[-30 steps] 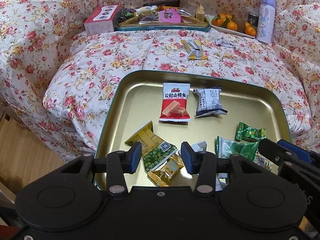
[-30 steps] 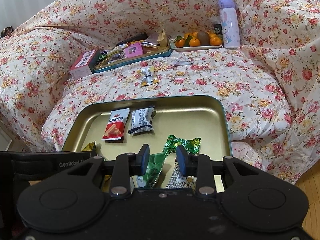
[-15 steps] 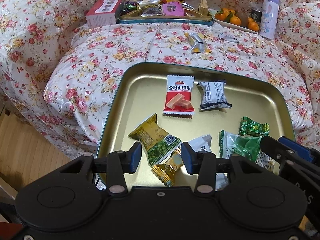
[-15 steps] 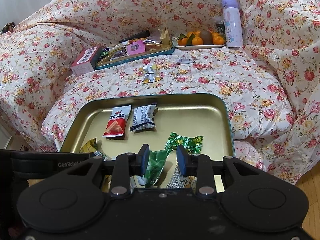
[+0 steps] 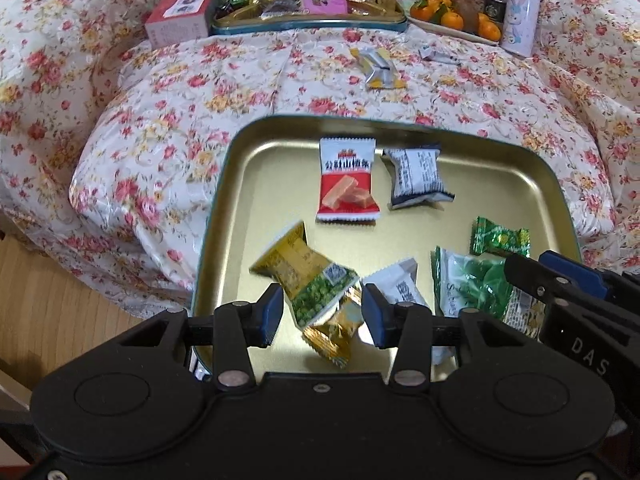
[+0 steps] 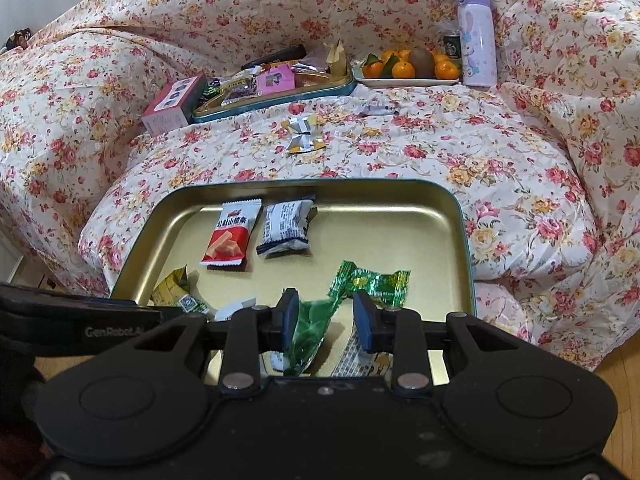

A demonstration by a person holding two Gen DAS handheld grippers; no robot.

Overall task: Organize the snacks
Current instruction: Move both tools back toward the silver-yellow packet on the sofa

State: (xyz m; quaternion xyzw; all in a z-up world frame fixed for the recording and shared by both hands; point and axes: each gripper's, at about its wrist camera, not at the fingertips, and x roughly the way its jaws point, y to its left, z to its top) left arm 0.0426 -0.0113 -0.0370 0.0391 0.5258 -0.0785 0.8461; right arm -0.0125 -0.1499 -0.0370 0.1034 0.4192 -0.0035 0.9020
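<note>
Two tools hover low over the gold tray (image 5: 224,216) on the sofa. Left tool (image 5: 322,316) half open above the yellow-green pea packet (image 5: 308,276), gripping nothing. Right tool (image 6: 326,320) narrow, green packet (image 6: 310,332) between its jaws (contact unclear). Risk: overlapping wrappers, so one closure drags two snacks or slips off crinkly foil.

Gold-lacquered rectangular metal tray (image 5: 256,168), teal-edged: smooth, satin sheen, soft reflections. Red-and-white plastic-film snack packet (image 5: 347,180): glossy, crimped ends. Green crinkled foil-like candy wrapper (image 6: 370,282): shiny. Floral quilted cloth sofa cover (image 6: 500,152): slight sheen, wrinkled. Black plastic gripper bodies: matt; blue finger pads (image 5: 272,314): smooth. Pale wooden floor (image 5: 60,300): matt, grained.
</note>
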